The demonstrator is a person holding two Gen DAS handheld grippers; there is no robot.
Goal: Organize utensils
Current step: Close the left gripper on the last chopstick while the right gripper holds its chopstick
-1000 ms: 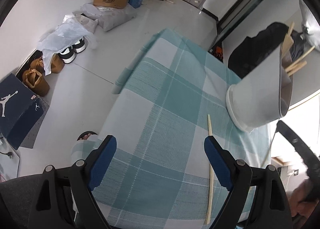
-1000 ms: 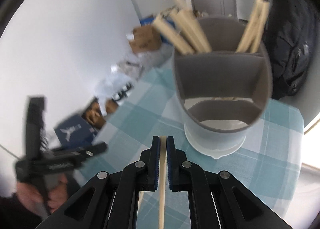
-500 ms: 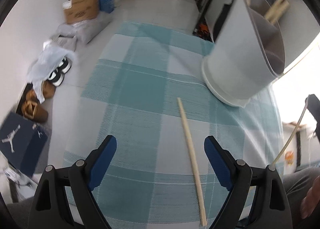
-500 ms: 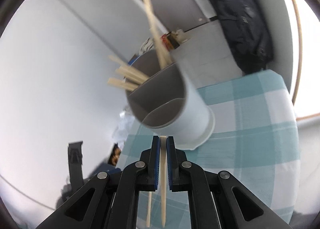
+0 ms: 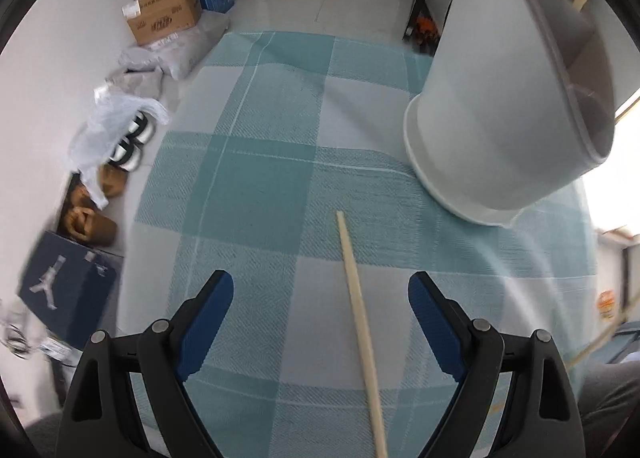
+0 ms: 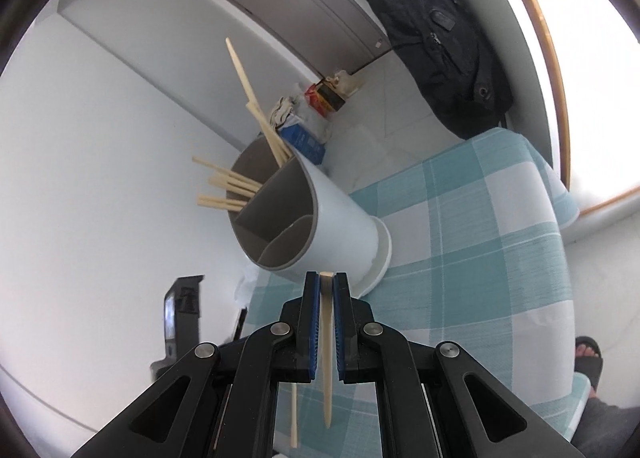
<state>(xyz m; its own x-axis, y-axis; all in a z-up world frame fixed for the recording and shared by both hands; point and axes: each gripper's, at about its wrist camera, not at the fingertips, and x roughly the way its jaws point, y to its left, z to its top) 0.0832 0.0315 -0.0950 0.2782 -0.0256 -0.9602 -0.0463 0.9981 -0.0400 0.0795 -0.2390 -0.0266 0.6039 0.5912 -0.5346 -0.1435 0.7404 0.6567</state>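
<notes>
The right gripper (image 6: pixel 327 286), clamped on a pale wooden chopstick (image 6: pixel 327 342), has drawn back from the divided grey-rimmed white utensil holder (image 6: pixel 320 213); the left gripper (image 5: pixel 320 298), jaws wide, now straddles a second loose chopstick (image 5: pixel 358 318) lying near the holder's base, ready to collect.

We hold our left gripper (image 5: pixel 320 294) low over the table with its blue-padded fingers (image 5: pixel 208 306) spread wide apart, nothing between them touching either pad. Our right gripper (image 6: pixel 326 282) is raised and points forward, its two blue pads pressed tight on a chopstick (image 6: pixel 327 342) that runs back between the fingers toward the wrist. Seen from the right wrist, part of the left gripper's black body shows at lower left, well apart from the right one.
</notes>
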